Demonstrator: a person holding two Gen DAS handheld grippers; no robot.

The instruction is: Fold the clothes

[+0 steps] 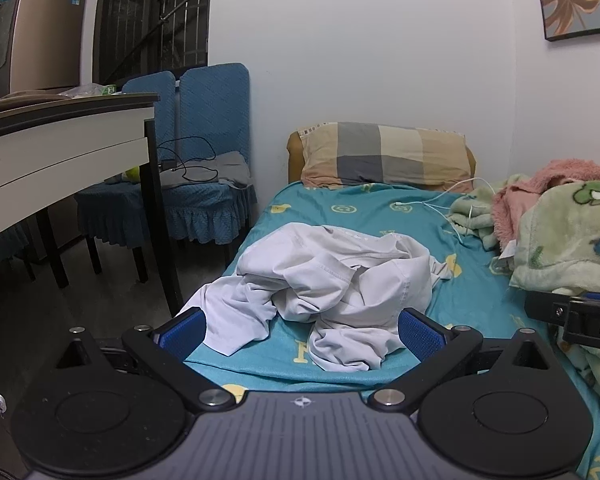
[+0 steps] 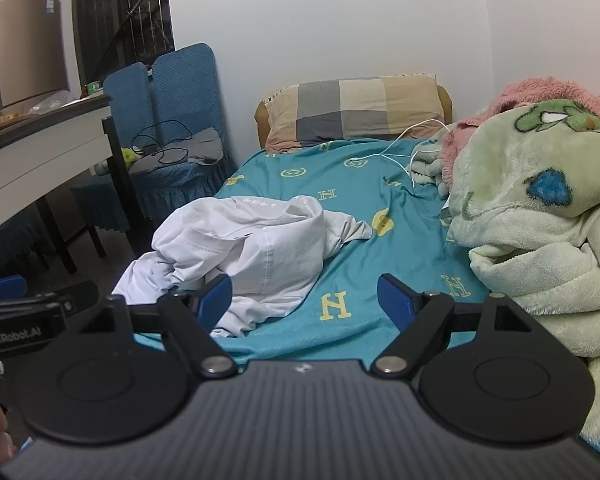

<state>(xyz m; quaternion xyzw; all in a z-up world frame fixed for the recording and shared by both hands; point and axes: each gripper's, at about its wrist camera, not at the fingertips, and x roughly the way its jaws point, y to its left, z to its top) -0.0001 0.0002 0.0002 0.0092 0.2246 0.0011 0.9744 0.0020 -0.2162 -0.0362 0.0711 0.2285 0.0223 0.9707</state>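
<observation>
A crumpled white garment [image 1: 320,284] lies in a heap on the teal bed sheet [image 1: 360,216], near the bed's left edge. It also shows in the right wrist view [image 2: 240,248]. My left gripper [image 1: 300,330] is open and empty, its blue pads on either side of the heap's near end, just short of it. My right gripper [image 2: 305,298] is open and empty above the sheet [image 2: 360,240], to the right of the garment. The right gripper's body shows at the right edge of the left wrist view [image 1: 580,316].
A fleece blanket pile [image 2: 540,220] fills the bed's right side. A checked pillow [image 1: 384,156] and a white cable [image 1: 452,200] lie at the head. A white desk [image 1: 60,148] and blue chairs [image 1: 204,152] stand left of the bed.
</observation>
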